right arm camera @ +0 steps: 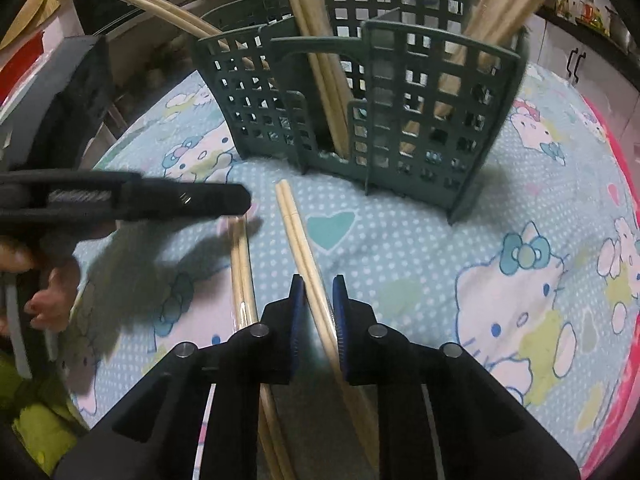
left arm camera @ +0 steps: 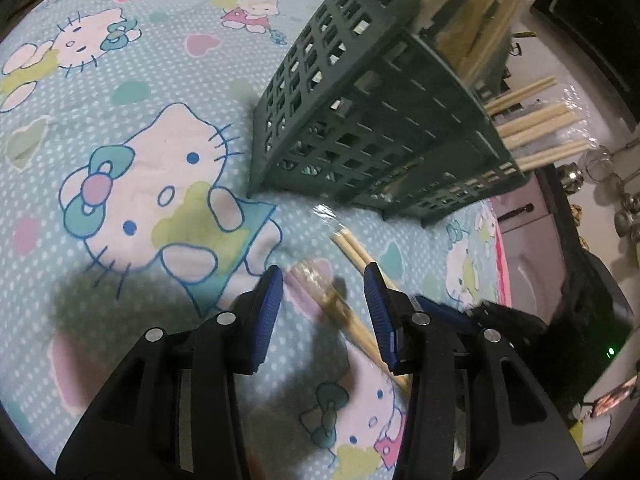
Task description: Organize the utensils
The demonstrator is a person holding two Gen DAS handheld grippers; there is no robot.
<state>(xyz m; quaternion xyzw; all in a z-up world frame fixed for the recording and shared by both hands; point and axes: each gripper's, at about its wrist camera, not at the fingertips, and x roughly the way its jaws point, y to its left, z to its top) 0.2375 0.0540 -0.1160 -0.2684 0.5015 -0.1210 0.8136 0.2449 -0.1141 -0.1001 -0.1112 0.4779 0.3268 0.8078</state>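
Right gripper [right arm camera: 318, 300] jaws narrowed around one chopstick pair [right arm camera: 298, 236] lying flat – contact unclear; left gripper [left arm camera: 324, 300] jaws open above a second pair [left arm camera: 344, 312] just beside it – green caddy [right arm camera: 400, 120] stands behind on the cloth [right arm camera: 400, 256]

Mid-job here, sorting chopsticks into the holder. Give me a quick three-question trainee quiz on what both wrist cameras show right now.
1. True or false: the green holder already has chopsticks standing in it.
2. Multiple choice: the chopstick pair between the right gripper's blue pads lies (A) flat on the cloth, pointing toward the holder, (B) upright inside the holder, (C) on the floor.
3. Short answer: what lies between the left gripper's jaws, and do the pads touch it?

Key:
1. True; several stick out of its compartments.
2. A.
3. A second chopstick pair on the patterned cloth; the jaws stand well apart, clear of it.
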